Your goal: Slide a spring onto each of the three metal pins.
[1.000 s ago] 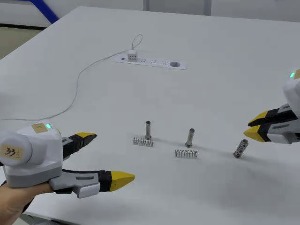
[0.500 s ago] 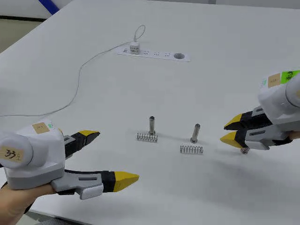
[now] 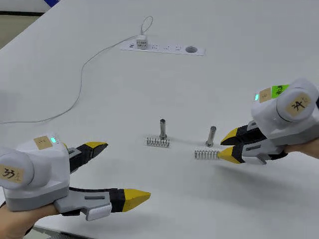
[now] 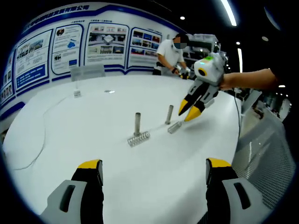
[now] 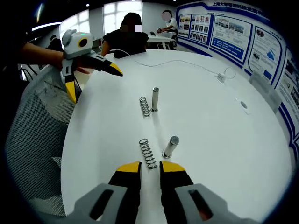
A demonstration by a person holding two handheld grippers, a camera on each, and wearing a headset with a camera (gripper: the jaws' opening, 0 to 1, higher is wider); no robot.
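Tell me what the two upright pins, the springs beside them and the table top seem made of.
Pins: likely steel, smooth grey, with bright glints along the shaft.
Springs: thin metal wire, probably steel, coiled and silvery.
Table top: matt white, maybe laminate or painted board; the look leaves it open.

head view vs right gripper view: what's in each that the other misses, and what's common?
Head view adds: the hand holding the right gripper, seen side-on, jaws apart. Right gripper view adds: people in the background, wall posters, a mesh chair back. Shared: the right gripper's tips by the near spring and near pin, the far spring and far pin, the left gripper, the power strip.
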